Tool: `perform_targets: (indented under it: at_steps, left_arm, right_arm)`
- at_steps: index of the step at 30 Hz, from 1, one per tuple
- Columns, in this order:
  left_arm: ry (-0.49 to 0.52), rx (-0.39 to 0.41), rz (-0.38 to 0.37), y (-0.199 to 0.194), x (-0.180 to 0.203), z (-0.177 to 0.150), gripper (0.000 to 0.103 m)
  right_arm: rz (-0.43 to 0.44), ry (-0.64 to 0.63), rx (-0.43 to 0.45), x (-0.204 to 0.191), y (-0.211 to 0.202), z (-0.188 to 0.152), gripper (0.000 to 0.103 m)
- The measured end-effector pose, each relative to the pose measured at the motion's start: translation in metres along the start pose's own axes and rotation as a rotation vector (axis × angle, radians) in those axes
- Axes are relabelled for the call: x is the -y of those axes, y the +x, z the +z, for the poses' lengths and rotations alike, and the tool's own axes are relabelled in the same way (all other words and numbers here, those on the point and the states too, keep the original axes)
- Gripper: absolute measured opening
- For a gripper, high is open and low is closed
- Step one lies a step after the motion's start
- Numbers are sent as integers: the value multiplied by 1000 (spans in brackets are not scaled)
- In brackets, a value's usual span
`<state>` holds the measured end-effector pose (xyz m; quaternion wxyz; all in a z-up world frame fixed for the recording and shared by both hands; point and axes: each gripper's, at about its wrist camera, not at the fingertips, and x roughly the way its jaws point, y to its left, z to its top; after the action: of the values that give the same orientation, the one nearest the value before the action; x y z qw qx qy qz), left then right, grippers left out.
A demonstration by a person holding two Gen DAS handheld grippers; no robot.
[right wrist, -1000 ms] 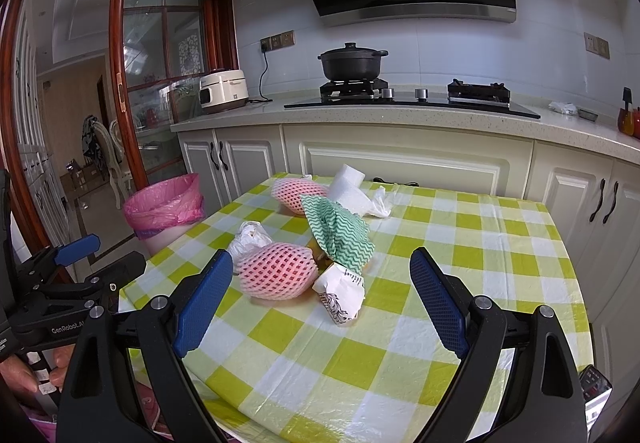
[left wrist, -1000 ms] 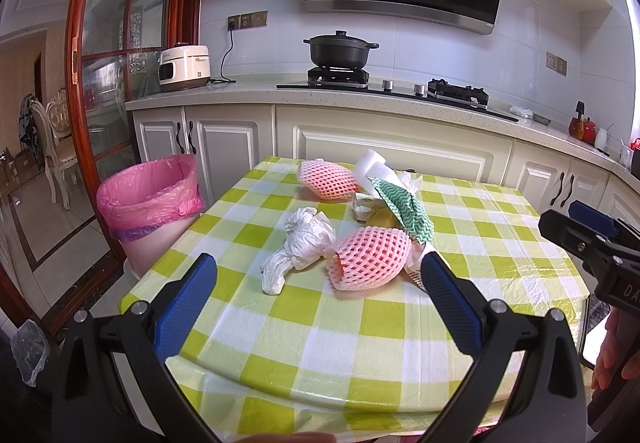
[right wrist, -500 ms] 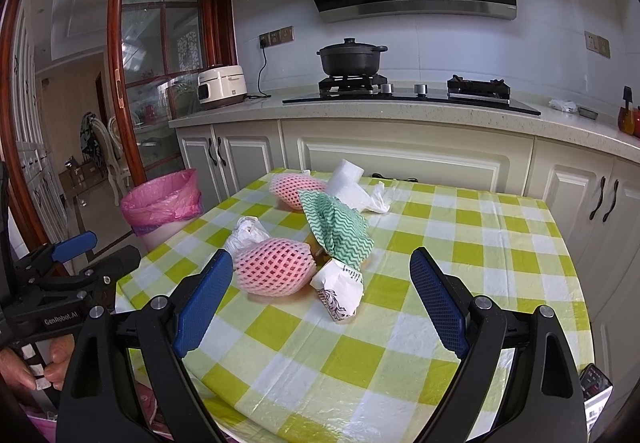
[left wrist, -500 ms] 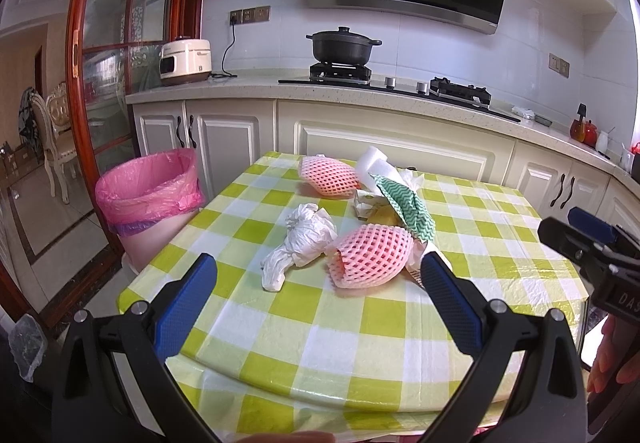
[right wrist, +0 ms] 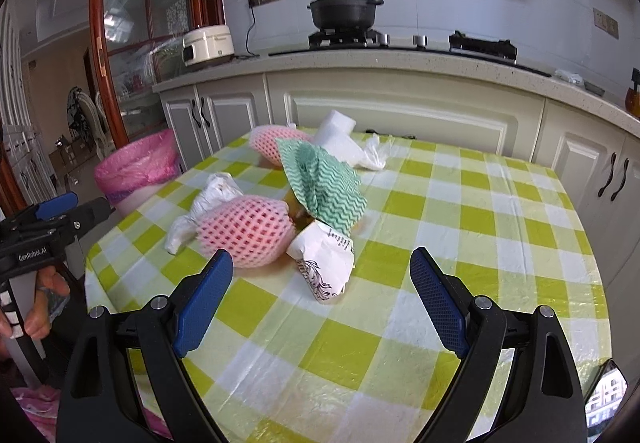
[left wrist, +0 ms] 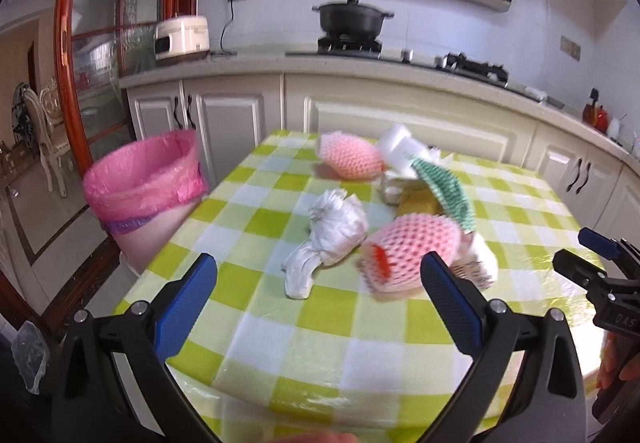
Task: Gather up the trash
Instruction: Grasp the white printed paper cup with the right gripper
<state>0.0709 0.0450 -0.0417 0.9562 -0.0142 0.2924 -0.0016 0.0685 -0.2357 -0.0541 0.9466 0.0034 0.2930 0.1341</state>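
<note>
A pile of trash lies on the green-checked table (left wrist: 320,339): a near pink foam net (left wrist: 408,247) (right wrist: 244,231), a far pink foam net (left wrist: 350,159) (right wrist: 266,143), a knotted white plastic bag (left wrist: 328,239) (right wrist: 208,203), a green zigzag cloth (left wrist: 448,187) (right wrist: 324,183), a printed white paper wrapper (right wrist: 326,263) and a white roll (right wrist: 336,127). A bin lined with a pink bag (left wrist: 144,179) (right wrist: 136,167) stands left of the table. My left gripper (left wrist: 316,299) is open and empty, just short of the bag and near net. My right gripper (right wrist: 320,295) is open and empty, in front of the wrapper.
Cream kitchen cabinets and a counter (left wrist: 360,63) run behind the table, with a black pot (left wrist: 350,17) on the hob and a rice cooker (left wrist: 182,37). A red-framed glass door (left wrist: 68,43) stands at the left. A clear plastic scrap (left wrist: 28,355) lies on the floor.
Both grippers have moved forward toward the trash pile, which now looks larger. Both stay open. Nothing on the table has moved.
</note>
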Motion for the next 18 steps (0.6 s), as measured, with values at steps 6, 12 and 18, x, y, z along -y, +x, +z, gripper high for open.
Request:
perform_targets:
  at_steps: [6,12,18]
  left_arm:
    - [-56,-89,-15,48,-12,-9,98]
    - [-37,-104,-52,73,1,-16,98]
    - [-25,-133,-88,88,19,-18,98]
  right_arm:
    - [-4,-3,-86,6,52,0,85]
    - [-13,-24,-175,3,103,4,85]
    - [15,-56,-220,3,131,8,83]
